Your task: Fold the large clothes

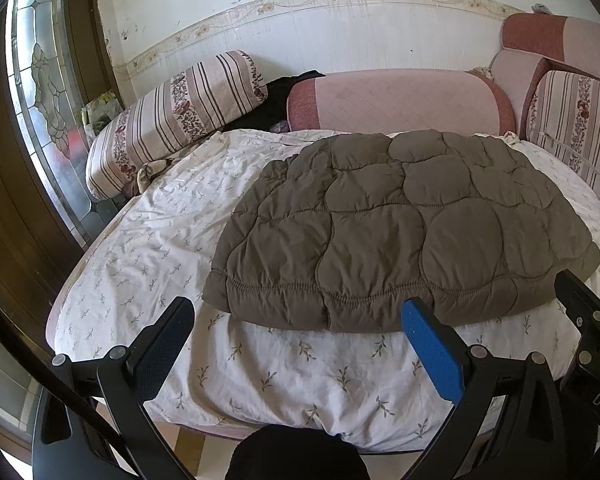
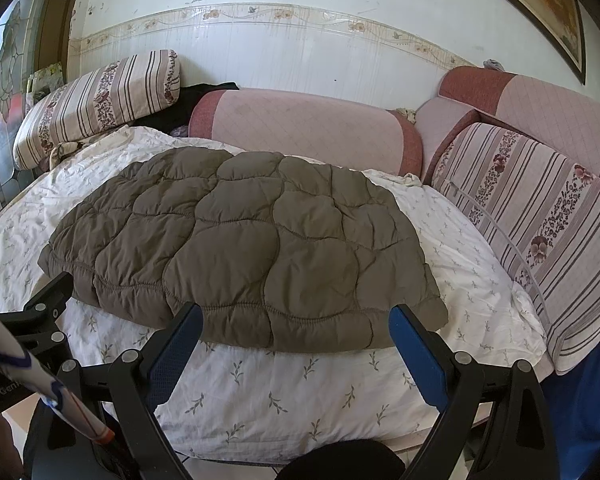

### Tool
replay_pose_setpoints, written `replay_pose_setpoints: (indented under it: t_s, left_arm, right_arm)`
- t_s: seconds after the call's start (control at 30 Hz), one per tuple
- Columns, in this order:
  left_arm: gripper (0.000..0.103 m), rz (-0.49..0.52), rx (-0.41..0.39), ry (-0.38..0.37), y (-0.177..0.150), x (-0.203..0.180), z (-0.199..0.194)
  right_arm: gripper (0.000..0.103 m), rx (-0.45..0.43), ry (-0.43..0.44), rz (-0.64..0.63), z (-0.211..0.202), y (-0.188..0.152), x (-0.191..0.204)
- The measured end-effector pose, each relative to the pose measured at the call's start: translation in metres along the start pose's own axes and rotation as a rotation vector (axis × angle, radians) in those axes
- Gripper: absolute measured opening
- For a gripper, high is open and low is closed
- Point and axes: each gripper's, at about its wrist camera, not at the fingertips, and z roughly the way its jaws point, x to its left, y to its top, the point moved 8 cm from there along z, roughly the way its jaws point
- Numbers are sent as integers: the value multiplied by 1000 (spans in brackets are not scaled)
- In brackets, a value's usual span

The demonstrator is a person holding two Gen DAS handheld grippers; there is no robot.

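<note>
A brown quilted padded jacket [image 1: 400,224] lies folded into a flat rounded block on the white floral sheet [image 1: 160,216]; its gathered hem faces me. In the right wrist view the same jacket [image 2: 244,248] fills the middle of the sheet [image 2: 480,272]. My left gripper [image 1: 298,312] is open, held just short of the hem, with nothing between its blue-padded fingers. My right gripper [image 2: 296,320] is open too, its fingertips at the near hem edge on either side, gripping nothing. The right gripper's black frame [image 1: 588,320] shows at the right of the left wrist view.
Pink sofa cushions [image 1: 400,100] and striped floral cushions [image 1: 180,108] ring the sheet, with another striped cushion [image 2: 540,220] at the right. A dark garment [image 1: 284,92] lies behind. A stained-glass door [image 1: 40,100] stands at left. The sheet's front edge [image 2: 300,440] drops to tiled floor.
</note>
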Motion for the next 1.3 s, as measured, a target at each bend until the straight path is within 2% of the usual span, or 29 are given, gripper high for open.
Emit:
replay_pose_setpoints:
  t_s: [1.3]
  left_arm:
    - [103,3,6,-3,-3,1,-3]
  right_arm:
    - [97,11,6,0,3,-9,4]
